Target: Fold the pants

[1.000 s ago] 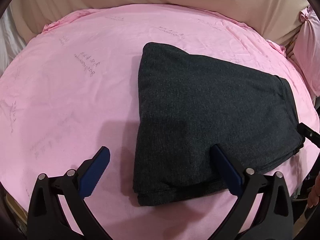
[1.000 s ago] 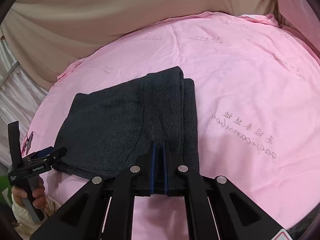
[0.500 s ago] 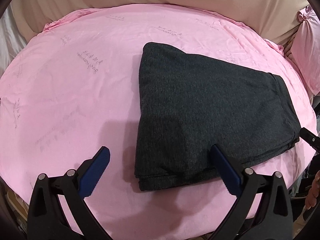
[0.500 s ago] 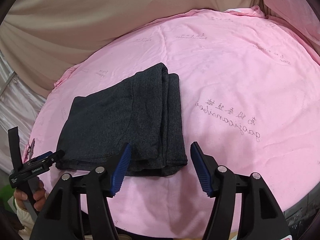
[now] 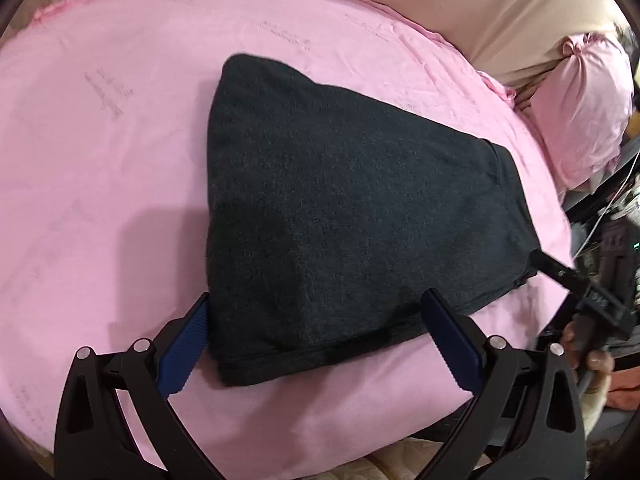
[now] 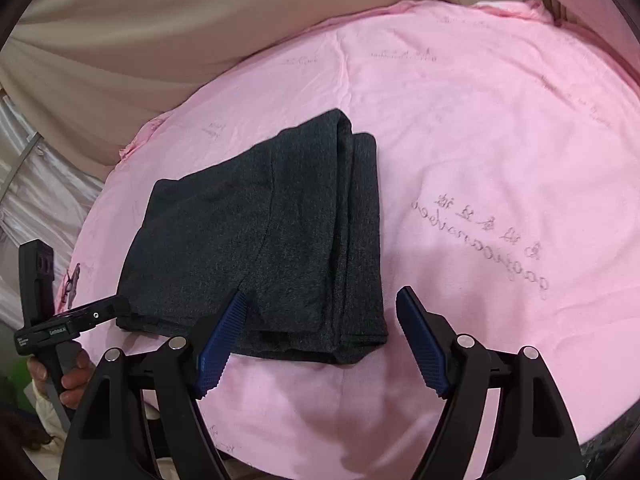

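Observation:
Dark grey pants (image 5: 340, 208) lie folded into a compact stack on the pink sheet (image 5: 100, 180). My left gripper (image 5: 316, 344) is open, its blue pads on either side of the stack's near edge, holding nothing. In the right wrist view the pants (image 6: 272, 248) show layered folds on their right side. My right gripper (image 6: 320, 344) is open and empty, just short of the stack's near edge. The other gripper shows at the pants' corner in each view, the right one (image 5: 560, 272) and the left one (image 6: 92, 316).
The pink sheet (image 6: 500, 160) covers a bed with printed lettering. A beige cover (image 6: 200, 20) lies at the far side. A pink pillow (image 5: 588, 108) sits at the far right. The bed's near edge drops off just below my grippers.
My right gripper opened from shut and pulled back from the pants. My left gripper moved closer to the stack's near edge and stayed open.

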Available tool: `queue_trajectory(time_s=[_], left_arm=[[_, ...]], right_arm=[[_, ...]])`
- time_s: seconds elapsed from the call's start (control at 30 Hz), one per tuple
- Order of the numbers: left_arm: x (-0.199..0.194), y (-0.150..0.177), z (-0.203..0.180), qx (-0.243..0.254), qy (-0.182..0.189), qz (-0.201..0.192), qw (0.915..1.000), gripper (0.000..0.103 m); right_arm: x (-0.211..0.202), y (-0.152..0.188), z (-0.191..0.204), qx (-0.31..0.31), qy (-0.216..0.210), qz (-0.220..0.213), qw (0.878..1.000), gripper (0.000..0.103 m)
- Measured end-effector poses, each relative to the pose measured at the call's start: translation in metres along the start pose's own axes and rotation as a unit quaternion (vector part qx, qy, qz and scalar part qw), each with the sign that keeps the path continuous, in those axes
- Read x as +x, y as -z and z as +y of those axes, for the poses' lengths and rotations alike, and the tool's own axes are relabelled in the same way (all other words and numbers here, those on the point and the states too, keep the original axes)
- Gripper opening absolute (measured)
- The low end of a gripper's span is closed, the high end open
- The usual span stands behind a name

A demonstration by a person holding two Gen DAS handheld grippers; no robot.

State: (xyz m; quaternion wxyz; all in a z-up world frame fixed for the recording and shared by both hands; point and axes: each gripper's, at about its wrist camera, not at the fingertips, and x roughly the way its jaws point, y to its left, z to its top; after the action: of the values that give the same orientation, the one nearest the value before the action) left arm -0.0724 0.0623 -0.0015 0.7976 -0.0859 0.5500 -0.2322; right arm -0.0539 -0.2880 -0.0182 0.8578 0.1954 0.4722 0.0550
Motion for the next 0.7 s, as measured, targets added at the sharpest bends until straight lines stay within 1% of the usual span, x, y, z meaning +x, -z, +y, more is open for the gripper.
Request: queue_trajectory(time_s=[0.03, 0.07, 0.1, 0.17, 0.2, 0.27, 0.37, 0.47, 0.5, 0.57, 0.6, 0.67, 0.7], left_arm=[[0.003, -0.002, 0.005, -0.011, 0.015, 0.004, 0.9998, 0.098], [0.002, -0.004, 0.008, -0.016, 0.026, -0.002, 0.9995, 0.098], [0.002, -0.007, 0.012, -0.025, 0.046, -0.001, 0.9987, 0.098], [0.004, -0.013, 0.018, -0.040, 0.075, 0.001, 0.9964, 0.098], [0.005, -0.016, 0.021, -0.047, 0.089, 0.000, 0.9949, 0.098], [0.008, -0.023, 0.026, -0.051, 0.112, -0.004, 0.9924, 0.098], [0.013, -0.032, 0.029, -0.053, 0.133, -0.008, 0.9897, 0.098], [0.019, -0.040, 0.030, -0.055, 0.160, -0.009, 0.9855, 0.098], [0.019, -0.041, 0.032, -0.059, 0.168, -0.009, 0.9841, 0.098], [0.019, -0.041, 0.037, -0.069, 0.192, 0.002, 0.9791, 0.096], [0.016, -0.037, 0.044, -0.078, 0.205, 0.009, 0.9756, 0.094], [0.013, -0.029, 0.053, -0.087, 0.229, 0.016, 0.9693, 0.093], [0.012, -0.027, 0.053, -0.085, 0.234, 0.016, 0.9684, 0.092]], right_arm=[[0.004, -0.001, -0.003, 0.007, -0.010, 0.005, 1.000, 0.076], [0.007, -0.002, -0.006, 0.014, -0.022, 0.009, 1.000, 0.076], [0.011, -0.004, -0.009, 0.023, -0.038, 0.015, 0.999, 0.076], [0.015, -0.007, -0.013, 0.034, -0.064, 0.016, 0.997, 0.080], [0.017, -0.009, -0.012, 0.034, -0.070, 0.018, 0.997, 0.082], [0.022, -0.013, -0.009, 0.027, -0.074, 0.020, 0.997, 0.083], [0.030, -0.019, -0.001, 0.011, -0.073, 0.019, 0.997, 0.085], [0.036, -0.025, 0.002, 0.010, -0.086, 0.016, 0.996, 0.086], [0.036, -0.025, 0.001, 0.012, -0.091, 0.017, 0.996, 0.086], [0.032, -0.021, -0.001, 0.012, -0.099, 0.021, 0.995, 0.082], [0.030, -0.016, -0.003, 0.009, -0.109, 0.029, 0.994, 0.080], [0.025, -0.006, -0.007, 0.003, -0.126, 0.038, 0.991, 0.078], [0.023, -0.003, -0.008, 0.001, -0.130, 0.040, 0.991, 0.074]])
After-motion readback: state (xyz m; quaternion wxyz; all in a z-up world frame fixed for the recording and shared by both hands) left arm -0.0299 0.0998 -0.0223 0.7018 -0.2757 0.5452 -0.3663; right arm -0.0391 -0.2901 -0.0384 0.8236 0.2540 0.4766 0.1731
